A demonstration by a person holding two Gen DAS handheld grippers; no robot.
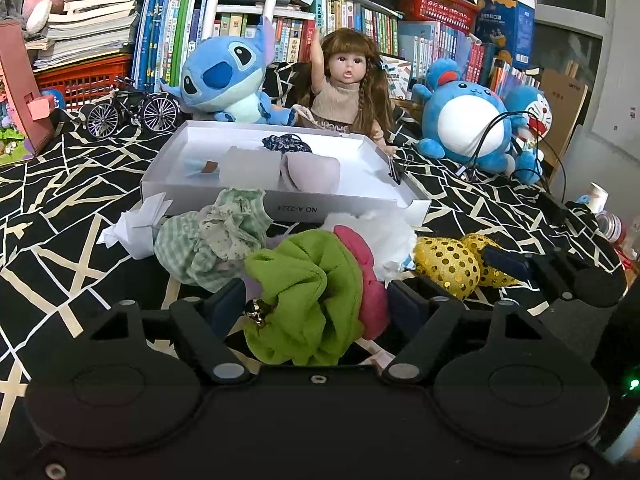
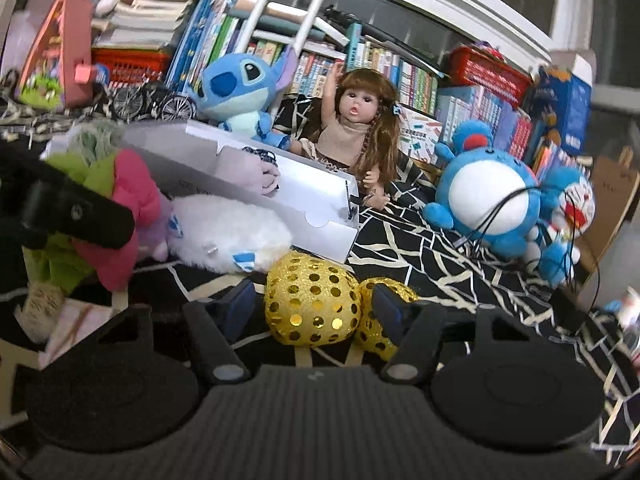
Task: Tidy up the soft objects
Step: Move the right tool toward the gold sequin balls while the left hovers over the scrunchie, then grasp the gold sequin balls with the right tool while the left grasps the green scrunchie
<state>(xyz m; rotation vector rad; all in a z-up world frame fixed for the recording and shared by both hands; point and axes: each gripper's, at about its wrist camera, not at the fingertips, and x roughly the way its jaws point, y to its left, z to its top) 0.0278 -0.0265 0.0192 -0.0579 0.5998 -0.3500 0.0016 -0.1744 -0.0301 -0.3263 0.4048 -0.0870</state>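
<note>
A lime green scrunchie [image 1: 304, 296] lies between the wide-apart fingers of my left gripper [image 1: 316, 304], with a pink scrunchie [image 1: 366, 280] against it. A green checked scrunchie [image 1: 212, 236] and a white fluffy one [image 1: 376, 232] lie in front of the white shallow box [image 1: 168, 184], which holds several soft items. My right gripper [image 2: 314, 306] is open around a gold sequin ball [image 2: 310, 304]; a second gold ball [image 2: 378, 320] sits behind its right finger. The right gripper also shows in the left wrist view [image 1: 516, 266].
A Stitch plush [image 1: 228, 76], a doll [image 1: 348, 84], a round blue plush [image 1: 464, 120] and a Doraemon [image 1: 532, 116] stand behind the box. A model bicycle [image 1: 132, 110] is at the left. Crumpled white paper [image 1: 132, 228] lies by the box. Black cables [image 1: 496, 140] trail at the right.
</note>
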